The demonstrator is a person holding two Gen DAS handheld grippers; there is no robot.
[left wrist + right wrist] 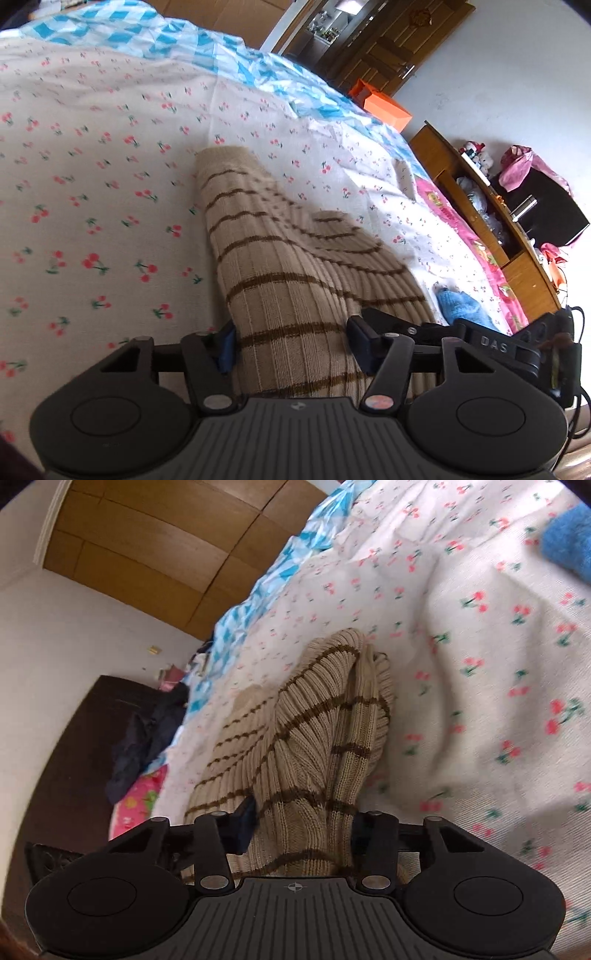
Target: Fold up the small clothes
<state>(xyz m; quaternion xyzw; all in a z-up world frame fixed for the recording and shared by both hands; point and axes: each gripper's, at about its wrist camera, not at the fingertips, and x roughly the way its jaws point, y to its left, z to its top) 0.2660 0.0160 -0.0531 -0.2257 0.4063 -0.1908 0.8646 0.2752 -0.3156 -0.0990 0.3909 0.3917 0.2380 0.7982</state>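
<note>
A beige ribbed knit sweater with thin brown stripes lies on the cherry-print bed sheet. Its near end rises off the sheet into my left gripper. The blue pads sit against both sides of the cloth, which fills the whole gap between them. In the right wrist view the same sweater is bunched and folded over itself. My right gripper is shut on its near edge, with the knit squeezed between the fingers. The cloth under both grippers is hidden.
A small blue knit garment lies on the sheet to the right. A blue-and-white checked cover spreads along the far side of the bed. A wooden shelf unit, an orange box and a dark cabinet stand beside the bed.
</note>
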